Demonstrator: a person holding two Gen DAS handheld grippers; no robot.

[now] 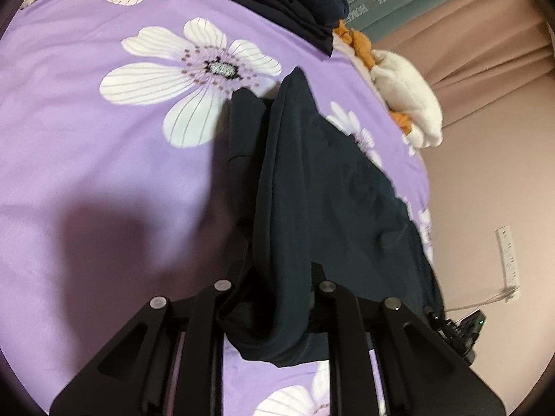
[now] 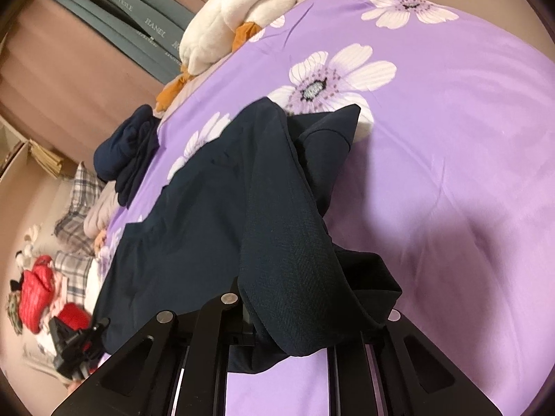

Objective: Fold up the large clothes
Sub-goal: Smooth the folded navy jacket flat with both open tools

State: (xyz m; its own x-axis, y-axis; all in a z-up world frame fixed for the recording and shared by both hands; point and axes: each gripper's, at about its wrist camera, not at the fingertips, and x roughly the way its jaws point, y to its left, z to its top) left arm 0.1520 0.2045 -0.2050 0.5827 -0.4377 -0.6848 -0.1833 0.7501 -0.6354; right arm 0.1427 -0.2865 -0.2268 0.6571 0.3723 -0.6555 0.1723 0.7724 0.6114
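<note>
While both tongs were clamped on the dark garment, the fold was only partway through. Left tongs pinched a bunched edge, fabric spilling over the fingers toward 6 o'clock. Right tongs did the same on another edge, cloth draped across the right finger. In the left view, the right tongs showed at 4 o'clock, at the garment's far side.

Garment lay stretched on the purple floral bedspread, lifted at the held edges, with one flap doubled under near 12 o'clock in both views. Judgement: first fold in progress, not flattened; later folds and stacking remained.

A folded dark pile sat at 12 o'clock in the left view, likely finished pieces. White-and-orange plush sat at 2 o'clock, at the bed's edge.
</note>
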